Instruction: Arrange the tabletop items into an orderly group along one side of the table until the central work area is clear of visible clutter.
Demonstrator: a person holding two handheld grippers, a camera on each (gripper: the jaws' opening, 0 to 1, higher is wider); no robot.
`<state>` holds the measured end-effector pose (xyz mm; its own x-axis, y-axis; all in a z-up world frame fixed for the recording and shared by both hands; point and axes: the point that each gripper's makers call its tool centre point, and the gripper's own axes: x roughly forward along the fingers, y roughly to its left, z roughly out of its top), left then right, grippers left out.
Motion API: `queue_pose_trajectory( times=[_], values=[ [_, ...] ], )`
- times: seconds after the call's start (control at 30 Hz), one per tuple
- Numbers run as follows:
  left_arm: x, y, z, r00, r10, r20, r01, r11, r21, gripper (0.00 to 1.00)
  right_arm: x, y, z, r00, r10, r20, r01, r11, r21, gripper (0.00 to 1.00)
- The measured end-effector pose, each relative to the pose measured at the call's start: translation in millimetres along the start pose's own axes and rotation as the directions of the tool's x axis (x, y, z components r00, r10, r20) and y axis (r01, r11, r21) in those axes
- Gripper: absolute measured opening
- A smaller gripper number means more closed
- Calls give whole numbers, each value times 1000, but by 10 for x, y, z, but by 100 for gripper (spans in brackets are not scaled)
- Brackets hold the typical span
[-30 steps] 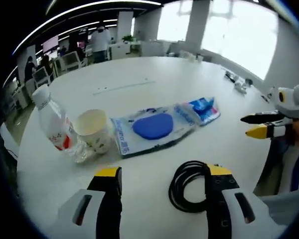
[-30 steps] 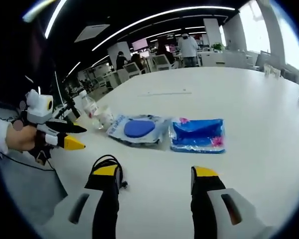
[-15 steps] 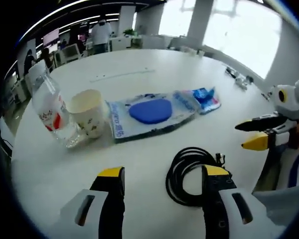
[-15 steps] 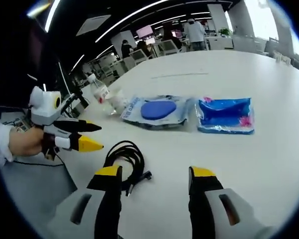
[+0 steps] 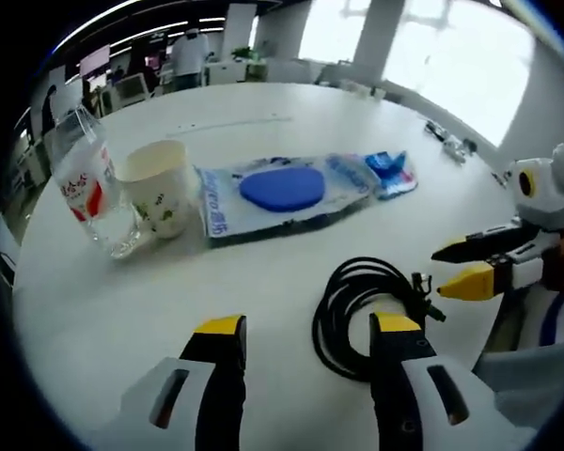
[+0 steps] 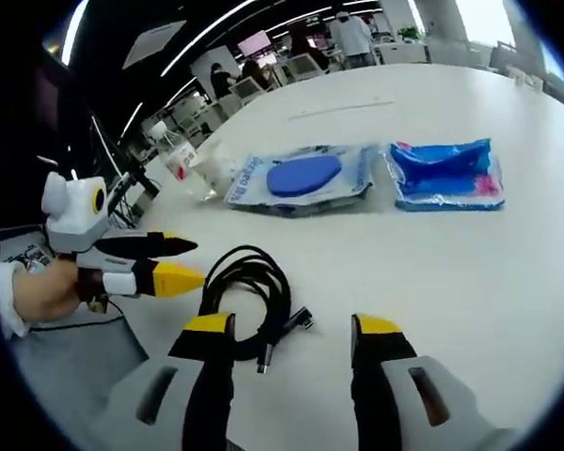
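Note:
A coiled black cable [image 5: 357, 310] lies on the white round table [image 5: 263, 113], just ahead of my left gripper [image 5: 307, 329], whose open jaws hold nothing; its right jaw overlaps the coil. Beyond stand a clear water bottle [image 5: 85, 183] and a paper cup [image 5: 158, 186], then a clear bag holding a blue disc [image 5: 282, 191] and a blue packet [image 5: 390, 172]. My right gripper [image 5: 442, 270] reaches in from the right, open. In the right gripper view, the cable [image 6: 249, 291] lies ahead of the left jaw of my open right gripper [image 6: 293, 326], with the left gripper [image 6: 195, 263] beside the coil.
The table's near edge runs just under both grippers. Small dark items [image 5: 451, 146] lie at the far right rim. Bare white tabletop [image 6: 508, 272] spreads to the right of the cable. Desks, chairs and people stand in the office behind.
Both cameras have come lower and nearer to the cable, so the coil shows more fully. The left gripper's tips have drawn closer to the coil in the right gripper view.

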<state>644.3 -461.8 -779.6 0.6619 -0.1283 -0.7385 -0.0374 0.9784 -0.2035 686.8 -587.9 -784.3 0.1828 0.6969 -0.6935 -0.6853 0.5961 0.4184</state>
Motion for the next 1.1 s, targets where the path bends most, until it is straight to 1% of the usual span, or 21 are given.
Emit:
queue_pose_trajectory(
  times=[0.07,0.17,0.3,0.43,0.5,0.6,0.67,0.73,0.77,0.83,0.87,0.9,0.93,1.03,1.1],
  values=[
    [17,-3,-11,1000,-5,1,5,1000,-4,48,-1,42,-42,1000,-4,-9,4,1000,-9,45],
    [44,-3,-37,1000,-6,-4,6,1000,-3,47,36,42,-63,1000,-8,-20,8,1000,-6,44],
    [62,-65,-53,1000,-16,-7,16,1000,-9,45,64,107,-90,1000,8,-26,-7,1000,16,41],
    [89,-122,-64,1000,-26,-7,26,1000,-12,43,129,164,-120,999,7,-34,-6,1000,4,40],
    [94,-153,-72,1000,-29,-8,29,999,-15,42,178,158,-137,999,-1,-38,1,1000,5,38],
    [120,-154,-91,999,-31,-14,31,999,-9,41,230,155,-151,999,-17,-39,17,1000,-5,37],
    [139,-115,-96,1000,-20,-13,20,1000,0,41,246,143,-144,999,-24,-33,24,1000,-4,36],
    [140,-114,-95,1000,-22,-9,22,1000,-4,39,242,148,-140,999,-25,-28,25,1000,1,35],
    [144,-116,-97,1000,-22,-9,22,1000,-5,37,260,117,-142,999,-36,-28,36,999,-2,34],
    [172,-104,-112,1000,-21,-11,21,1000,-1,36,258,86,-149,998,-57,-27,57,998,-17,29],
    [174,-121,-123,1000,-21,-15,21,1000,0,35,260,74,-148,998,-63,-25,63,998,-17,28],
    [177,-117,-106,1000,-18,-3,18,1000,7,35,266,56,-142,997,-71,-19,70,997,-13,26],
    [179,-115,-116,1000,-15,-9,15,1000,-2,34,273,47,-136,997,-74,-13,74,997,-11,25],
    [209,-126,-106,1000,-21,-9,21,1000,-4,28,289,45,-135,996,-85,-13,85,996,-22,23],
    [232,-164,-140,999,-33,-21,33,999,-14,19,326,73,-137,997,-79,-22,78,995,-57,21]
  ],
)
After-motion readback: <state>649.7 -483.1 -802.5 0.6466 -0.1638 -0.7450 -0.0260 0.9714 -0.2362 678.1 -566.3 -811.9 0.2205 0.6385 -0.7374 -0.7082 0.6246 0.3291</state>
